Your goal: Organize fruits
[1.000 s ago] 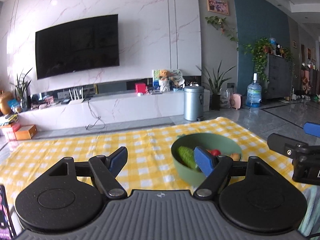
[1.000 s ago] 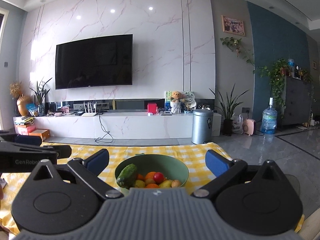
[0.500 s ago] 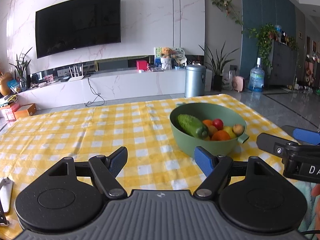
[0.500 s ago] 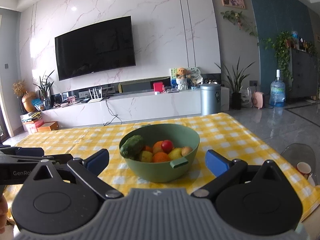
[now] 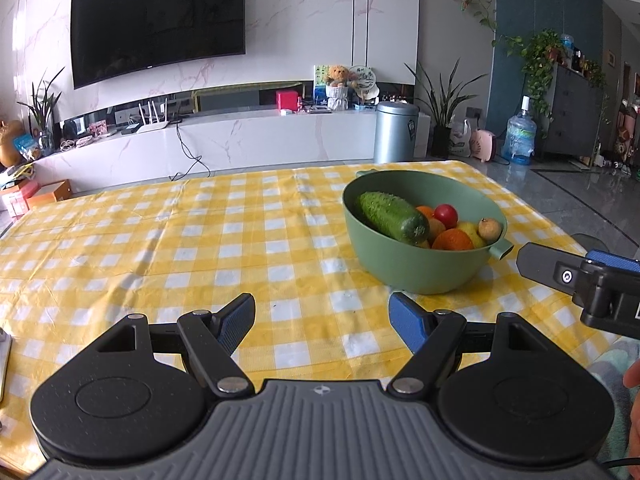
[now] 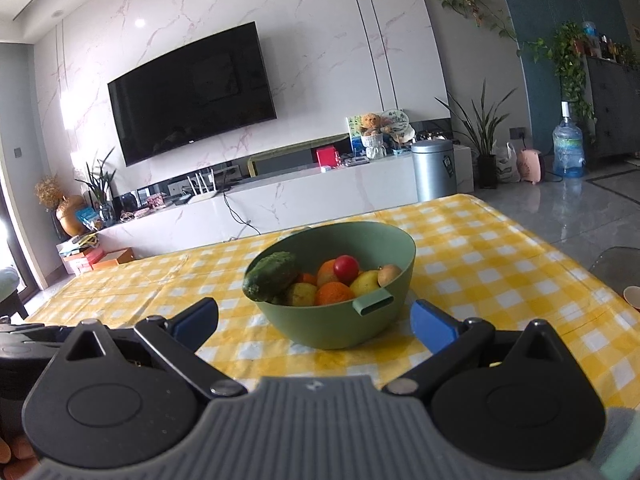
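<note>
Several fruits and a cucumber [image 5: 392, 217] heaped in a green bowl [image 6: 340, 322] on the yellow checked tabletop [image 5: 168, 248], cucumber propped on the bowl's left rim. Facing the bowl from just short of it, right gripper [image 6: 314, 320] with fingers spread wide and empty; left of the bowl, left gripper [image 5: 322, 318] likewise wide open, holding nothing. Risk ahead: nudging the round fruit or tipping the light bowl, likely sending pieces rolling off.

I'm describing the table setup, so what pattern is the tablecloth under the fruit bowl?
Yellow and white checks on the tablecloth, clearest in the left wrist view.
</note>
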Motion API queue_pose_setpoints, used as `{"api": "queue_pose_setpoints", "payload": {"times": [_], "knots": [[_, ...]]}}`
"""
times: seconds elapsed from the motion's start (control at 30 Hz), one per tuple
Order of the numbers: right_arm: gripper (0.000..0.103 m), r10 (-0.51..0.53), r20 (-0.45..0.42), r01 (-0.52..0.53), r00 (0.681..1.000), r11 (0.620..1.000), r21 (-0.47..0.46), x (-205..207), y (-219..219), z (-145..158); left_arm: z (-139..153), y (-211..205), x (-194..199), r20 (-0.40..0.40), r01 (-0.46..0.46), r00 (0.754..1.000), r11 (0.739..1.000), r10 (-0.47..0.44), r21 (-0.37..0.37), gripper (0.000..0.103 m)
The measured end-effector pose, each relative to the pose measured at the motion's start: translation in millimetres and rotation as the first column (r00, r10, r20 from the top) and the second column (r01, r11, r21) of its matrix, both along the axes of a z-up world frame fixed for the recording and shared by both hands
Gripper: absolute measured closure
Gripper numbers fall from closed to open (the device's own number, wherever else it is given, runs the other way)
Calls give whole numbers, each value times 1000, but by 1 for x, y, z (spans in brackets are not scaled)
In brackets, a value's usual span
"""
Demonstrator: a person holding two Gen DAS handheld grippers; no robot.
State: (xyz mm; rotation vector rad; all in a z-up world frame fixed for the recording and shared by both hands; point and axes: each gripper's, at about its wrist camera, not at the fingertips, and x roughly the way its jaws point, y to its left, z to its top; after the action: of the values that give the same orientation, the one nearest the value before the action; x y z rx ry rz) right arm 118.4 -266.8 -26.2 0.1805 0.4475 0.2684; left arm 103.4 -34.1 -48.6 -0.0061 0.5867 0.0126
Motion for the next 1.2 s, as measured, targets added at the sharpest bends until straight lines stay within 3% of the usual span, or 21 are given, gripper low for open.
{"api": "queue_pose_setpoints", "payload": {"times": [1.2], "knots": [[4,7,3,-7,1000,998,-56,-2,5,-1,7,-3,-2,10,9,1000,1000,-9,20,14]]}}
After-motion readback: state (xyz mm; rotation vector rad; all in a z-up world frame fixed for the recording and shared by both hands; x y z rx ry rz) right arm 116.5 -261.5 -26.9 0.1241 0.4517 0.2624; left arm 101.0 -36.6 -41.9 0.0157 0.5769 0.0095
